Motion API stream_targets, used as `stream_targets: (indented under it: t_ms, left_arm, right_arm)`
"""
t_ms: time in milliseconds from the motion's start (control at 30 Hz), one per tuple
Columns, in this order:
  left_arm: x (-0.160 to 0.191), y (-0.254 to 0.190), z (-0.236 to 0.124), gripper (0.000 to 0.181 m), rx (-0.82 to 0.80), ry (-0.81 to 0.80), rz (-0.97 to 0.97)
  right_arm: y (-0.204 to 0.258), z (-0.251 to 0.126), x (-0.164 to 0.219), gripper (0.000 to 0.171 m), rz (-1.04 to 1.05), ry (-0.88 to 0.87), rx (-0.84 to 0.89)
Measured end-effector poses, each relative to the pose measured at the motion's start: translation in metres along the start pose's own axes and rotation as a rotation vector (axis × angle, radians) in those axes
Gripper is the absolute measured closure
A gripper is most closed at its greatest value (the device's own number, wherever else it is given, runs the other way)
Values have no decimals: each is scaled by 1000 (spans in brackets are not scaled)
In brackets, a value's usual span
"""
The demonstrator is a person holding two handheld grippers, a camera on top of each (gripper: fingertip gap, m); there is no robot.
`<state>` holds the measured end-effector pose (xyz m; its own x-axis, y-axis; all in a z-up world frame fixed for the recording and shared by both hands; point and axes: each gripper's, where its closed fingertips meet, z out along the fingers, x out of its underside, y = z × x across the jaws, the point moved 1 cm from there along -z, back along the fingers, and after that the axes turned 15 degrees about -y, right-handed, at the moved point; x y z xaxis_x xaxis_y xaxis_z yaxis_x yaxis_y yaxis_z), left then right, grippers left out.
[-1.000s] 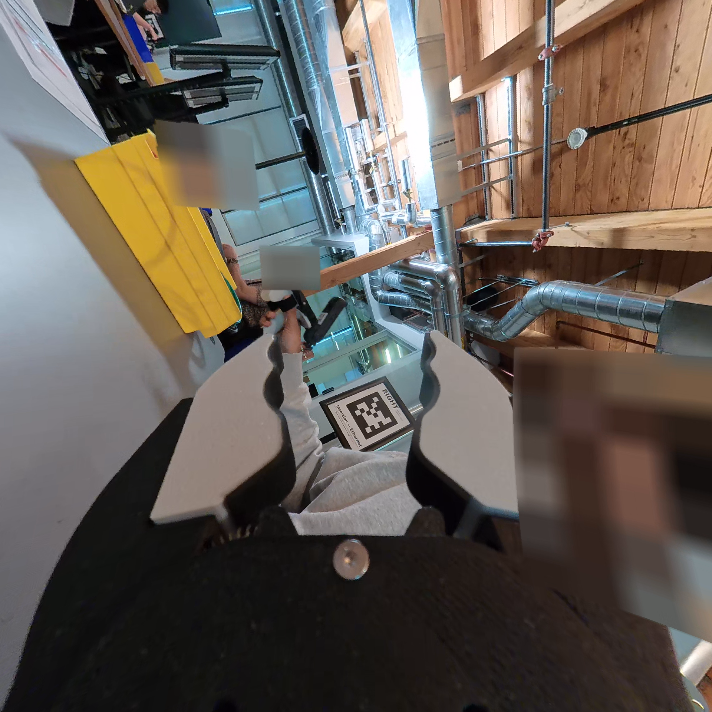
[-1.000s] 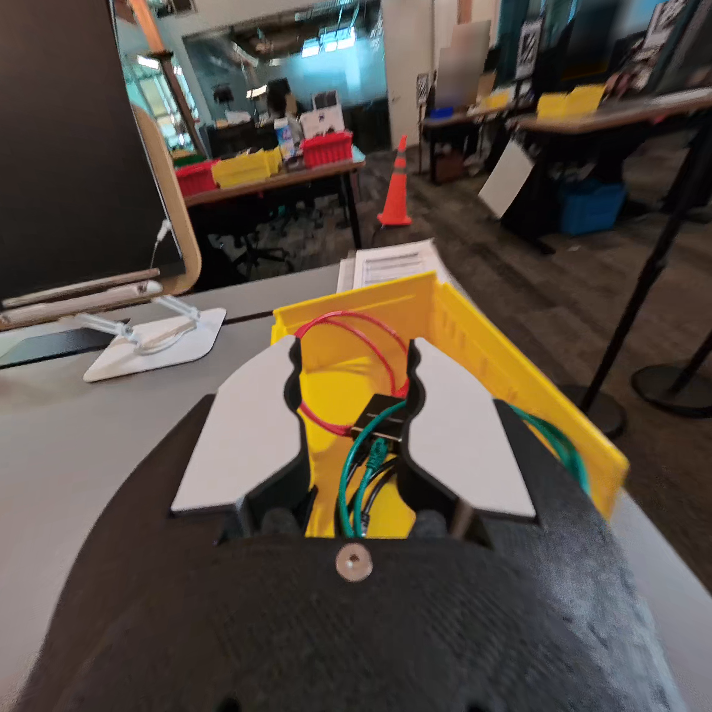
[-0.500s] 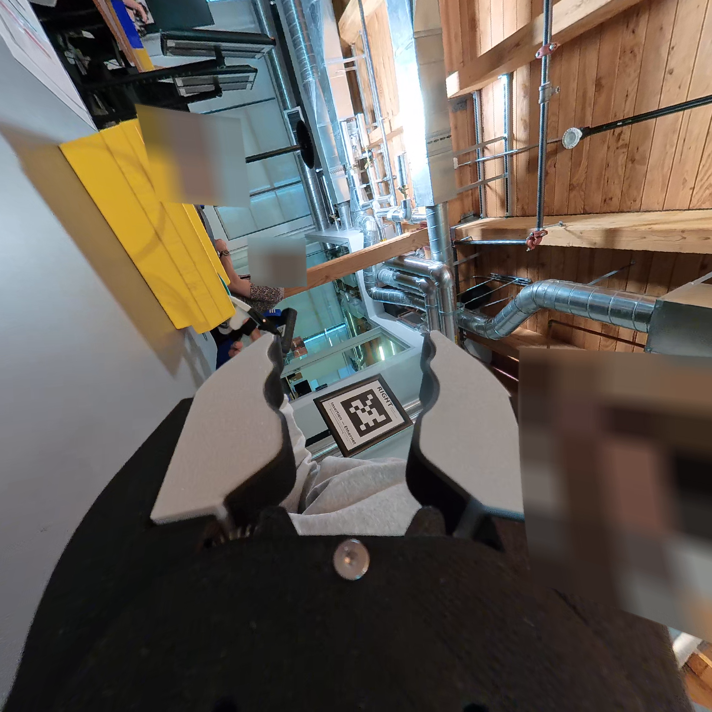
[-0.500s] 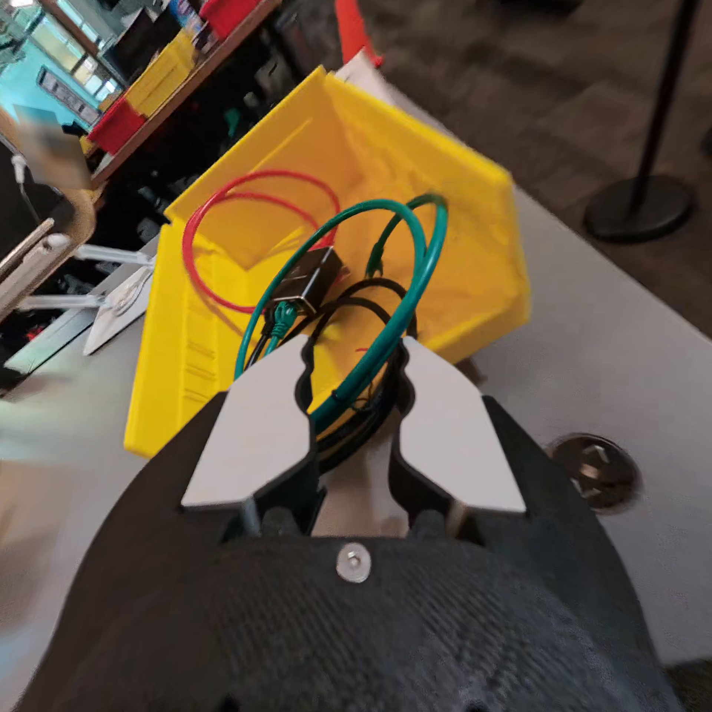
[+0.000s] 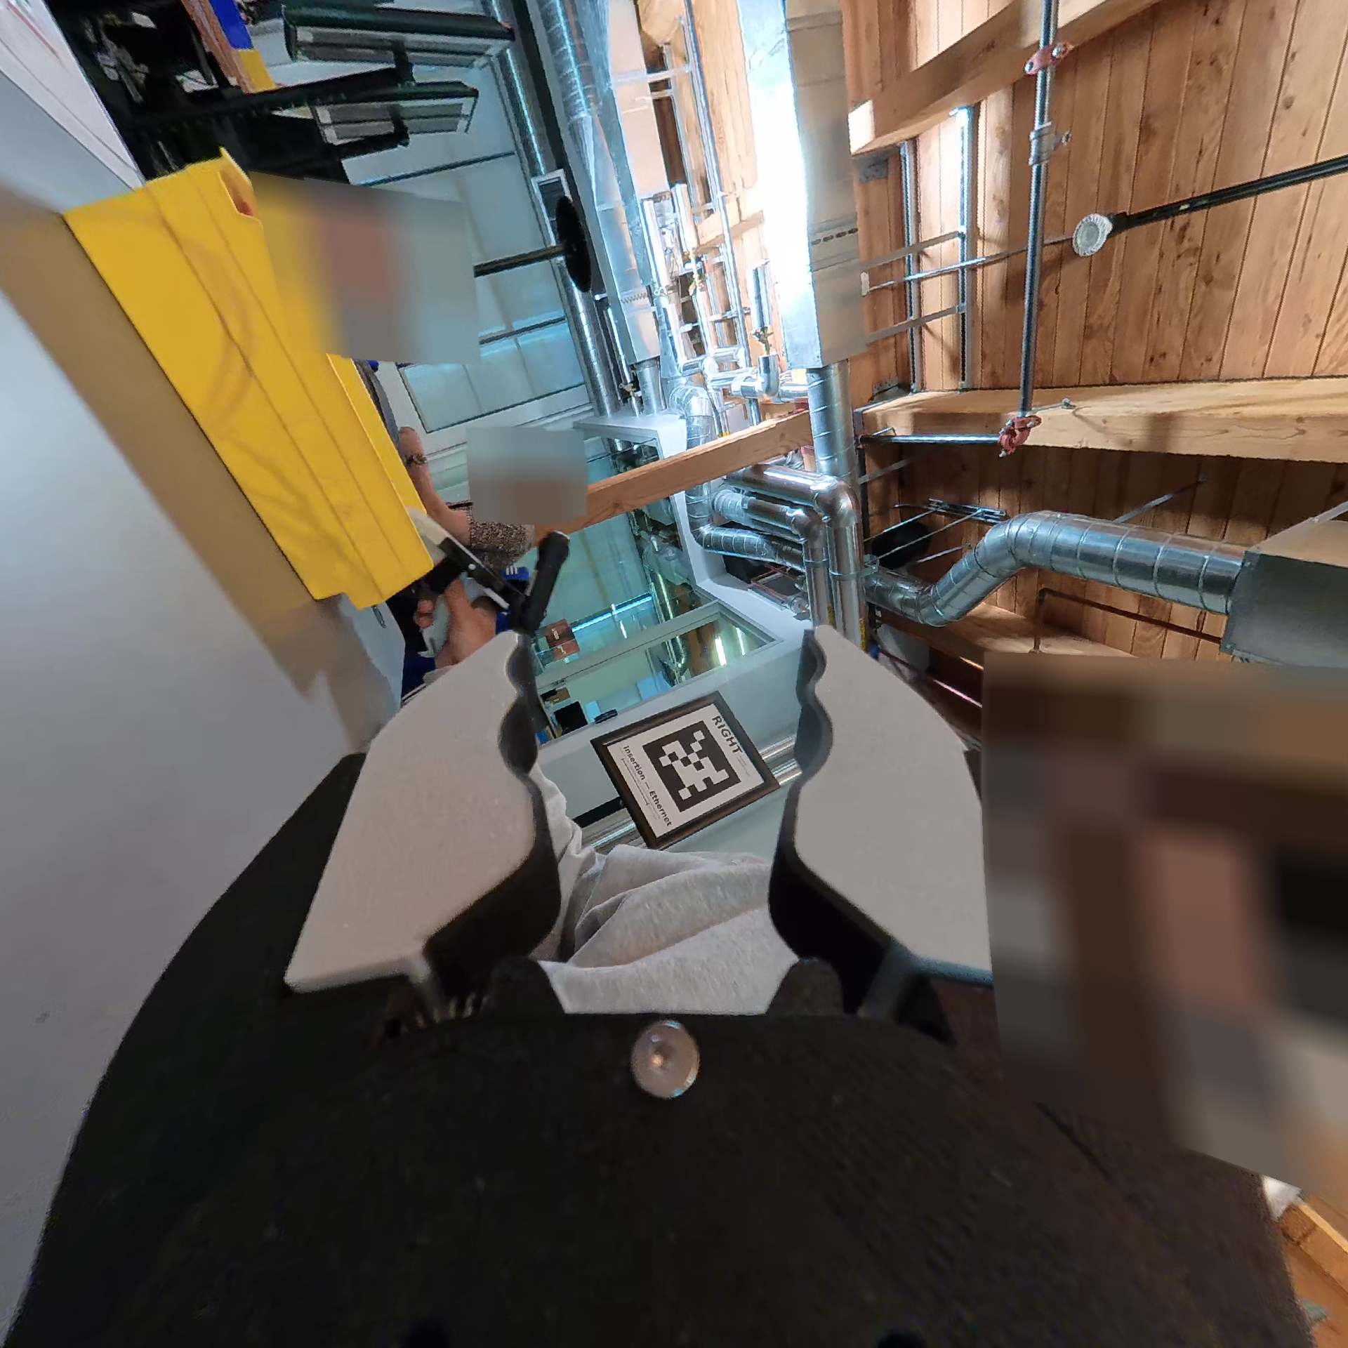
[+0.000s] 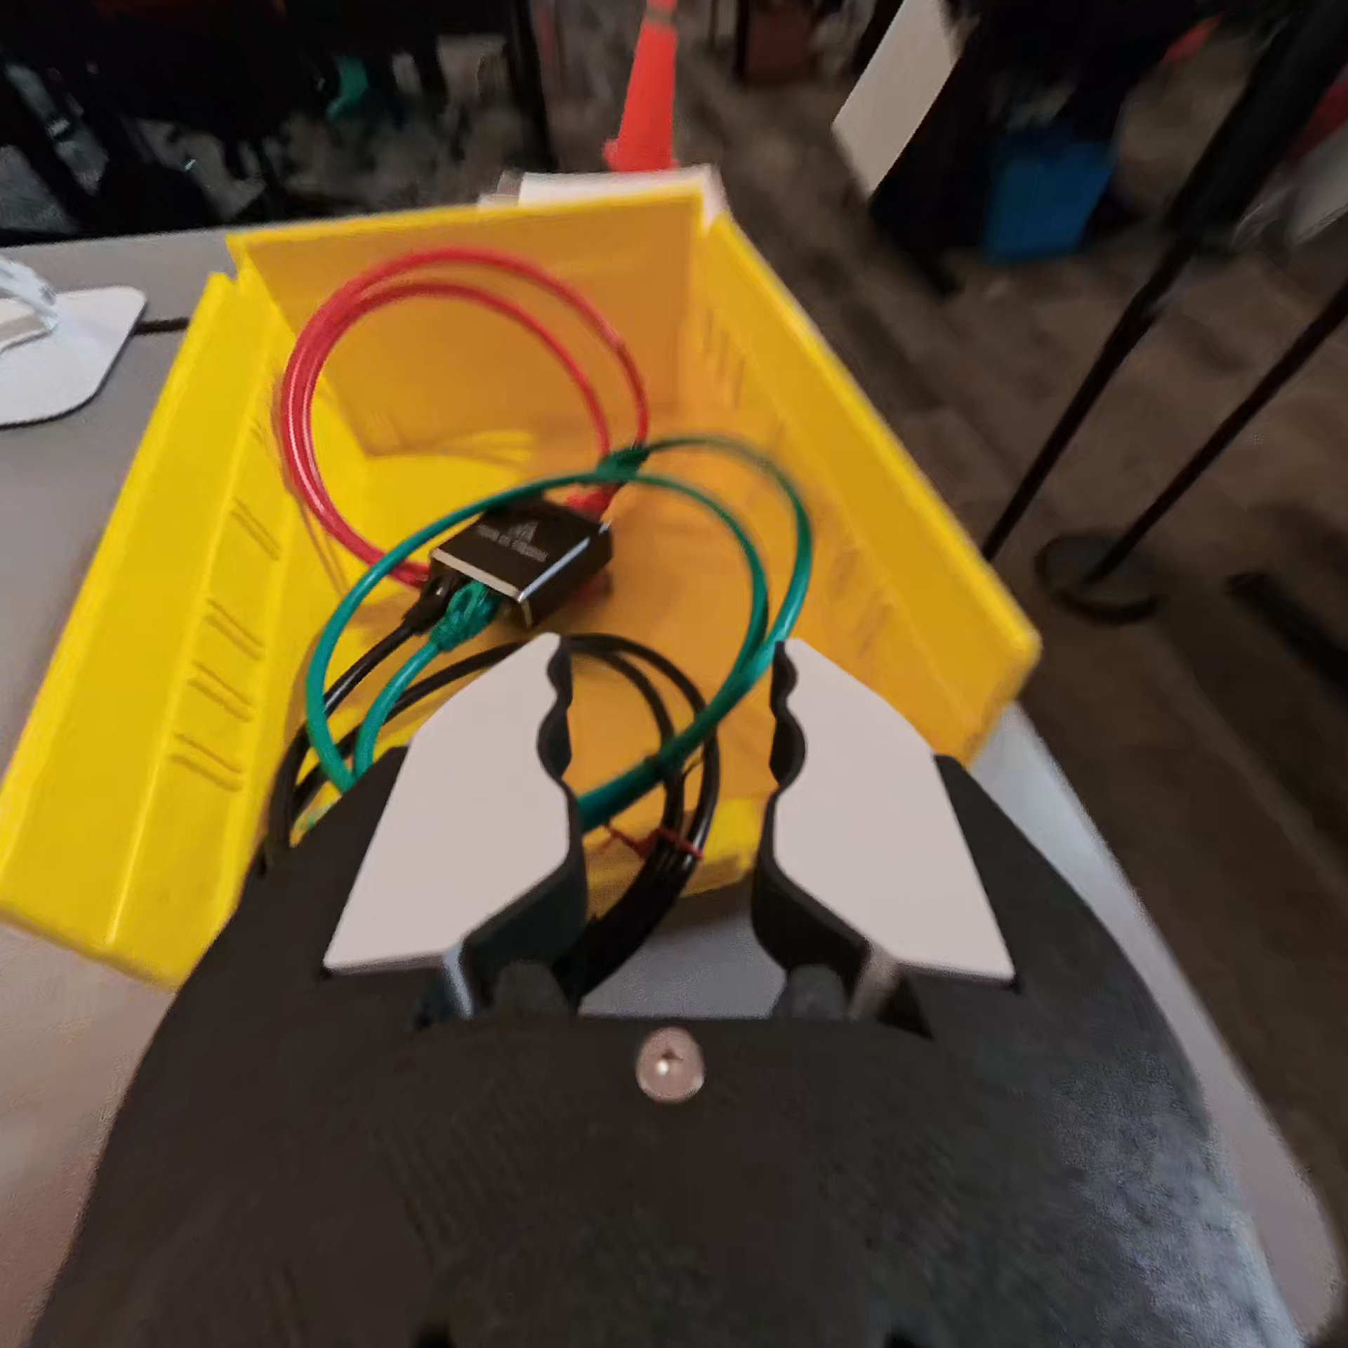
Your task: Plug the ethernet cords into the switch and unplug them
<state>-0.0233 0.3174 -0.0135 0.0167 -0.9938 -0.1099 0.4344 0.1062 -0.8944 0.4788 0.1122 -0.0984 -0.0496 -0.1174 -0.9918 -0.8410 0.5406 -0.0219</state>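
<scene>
In the right wrist view a small black switch point(image 6: 525, 558) lies in a yellow bin point(image 6: 146, 620) on a grey table. A green cord point(image 6: 762, 591) and a black cord point(image 6: 350, 686) are plugged into its near side. A red cord point(image 6: 467, 266) loops behind it. My right gripper point(image 6: 669, 656) is open and empty, just above the bin's front edge, over the green and black loops. My left gripper point(image 5: 662, 642) is open and empty, tipped sideways, pointing at the room and ceiling. The bin point(image 5: 241, 379) shows on its left, with the right gripper point(image 5: 474, 576) beyond it.
An orange cone point(image 6: 645, 87) and black stanchion bases point(image 6: 1094, 576) stand on the floor past the table edge. A white stand base point(image 6: 58, 350) sits at the left. Papers point(image 6: 605, 182) lie behind the bin. A framed marker card point(image 5: 686, 769) and a grey sleeve point(image 5: 656, 926) show between the left fingers.
My right gripper has risen and tilted down over the bin, so the switch and cords now lie ahead of its open fingers. The left gripper has barely moved.
</scene>
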Motion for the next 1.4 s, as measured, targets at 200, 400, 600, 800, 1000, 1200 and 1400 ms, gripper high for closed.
stream_targets:
  t_ms: [200, 400, 600, 800, 1000, 1200, 1400]
  left_arm:
    - [-1, 5, -1, 112, -15, -5, -1]
    - [1, 5, 2, 112, -10, 3, -6]
    - [7, 3, 6, 111, -39, 31, 47]
    - [3, -4, 7, 111, -57, 4, 98]
    - [-28, -18, -16, 93, -306, -99, 511]
    - [-87, -66, -76, 64, -666, -317, 1092]
    - [-116, -61, -161, 37, -1202, -94, 1521]
  right_arm:
    - [-33, -33, -44, 103, -90, -290, 188]
    - [-73, -10, -10, 95, 128, -271, 187]
    - [-91, 40, 20, 96, 139, -52, 171]
    - [-55, 62, 32, 154, 446, 31, -143]
    - [-42, 50, 18, 162, 494, -55, -167]
    - [6, 47, 1, 163, 588, -58, -222]
    - [85, 36, -35, 163, 661, -108, -431]
